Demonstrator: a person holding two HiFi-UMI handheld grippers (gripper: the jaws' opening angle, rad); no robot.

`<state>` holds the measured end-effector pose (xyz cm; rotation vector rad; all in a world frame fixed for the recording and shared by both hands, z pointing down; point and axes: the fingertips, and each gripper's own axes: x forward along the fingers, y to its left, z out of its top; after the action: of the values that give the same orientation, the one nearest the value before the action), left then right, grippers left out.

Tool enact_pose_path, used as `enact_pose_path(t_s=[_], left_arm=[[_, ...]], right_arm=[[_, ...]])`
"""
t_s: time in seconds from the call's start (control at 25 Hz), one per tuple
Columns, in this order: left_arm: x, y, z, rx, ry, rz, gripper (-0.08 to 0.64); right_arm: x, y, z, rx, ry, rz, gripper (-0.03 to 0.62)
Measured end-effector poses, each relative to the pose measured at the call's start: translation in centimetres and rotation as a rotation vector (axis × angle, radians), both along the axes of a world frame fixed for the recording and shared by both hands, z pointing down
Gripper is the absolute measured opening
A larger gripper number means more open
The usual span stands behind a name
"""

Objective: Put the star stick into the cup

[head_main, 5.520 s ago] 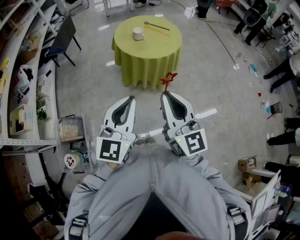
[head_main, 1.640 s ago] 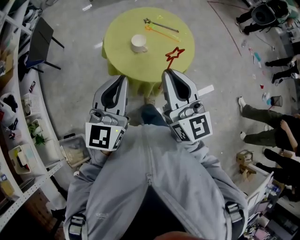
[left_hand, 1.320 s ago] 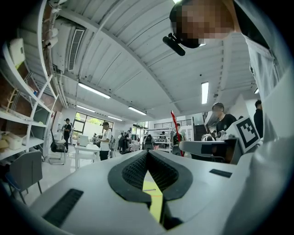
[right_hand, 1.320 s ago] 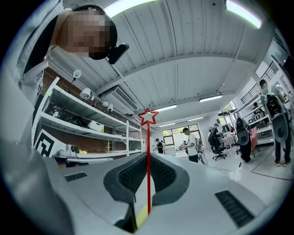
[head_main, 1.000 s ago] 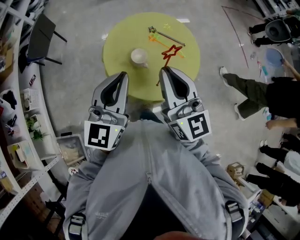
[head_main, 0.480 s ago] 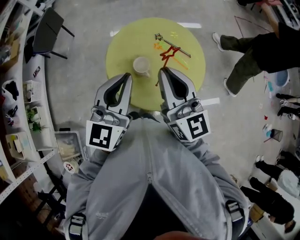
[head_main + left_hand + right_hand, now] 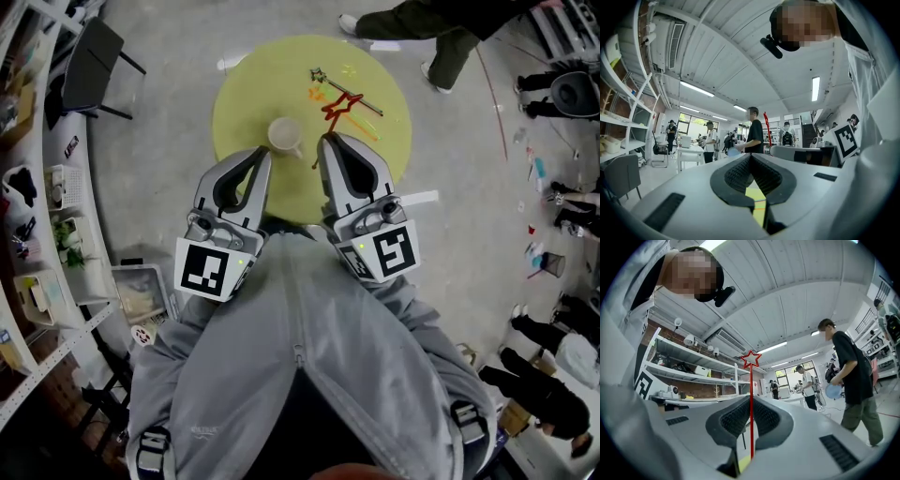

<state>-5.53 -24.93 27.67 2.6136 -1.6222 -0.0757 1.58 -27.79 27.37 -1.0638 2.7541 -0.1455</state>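
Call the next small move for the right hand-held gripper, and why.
Probably carry the right hand-held gripper forward and a little left, until the stick is above the cup. Its jaws are shut on the red star stick, star end pointing away from the person. In the head view the cup stands mouth-up on the yellow-green table, left of the stick, so the stick is not lined up over it.

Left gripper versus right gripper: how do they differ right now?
The right gripper is shut on the red star stick, which sticks out past its tip. The left gripper is shut with nothing between its jaws. In the head view the left gripper's tip sits just below the cup, while the right gripper's tip sits to the cup's right. Both point toward the yellow table.
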Motion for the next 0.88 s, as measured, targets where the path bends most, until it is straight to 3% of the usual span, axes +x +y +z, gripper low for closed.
enact_pose_path(t_s=[0.88], left_arm=[[-2.0,-4.4,4.7,-0.072,-0.011,0.047,0.017]], right_arm=[[-2.9,-5.8,4.4,-0.053,-0.017,0.013,0.040]])
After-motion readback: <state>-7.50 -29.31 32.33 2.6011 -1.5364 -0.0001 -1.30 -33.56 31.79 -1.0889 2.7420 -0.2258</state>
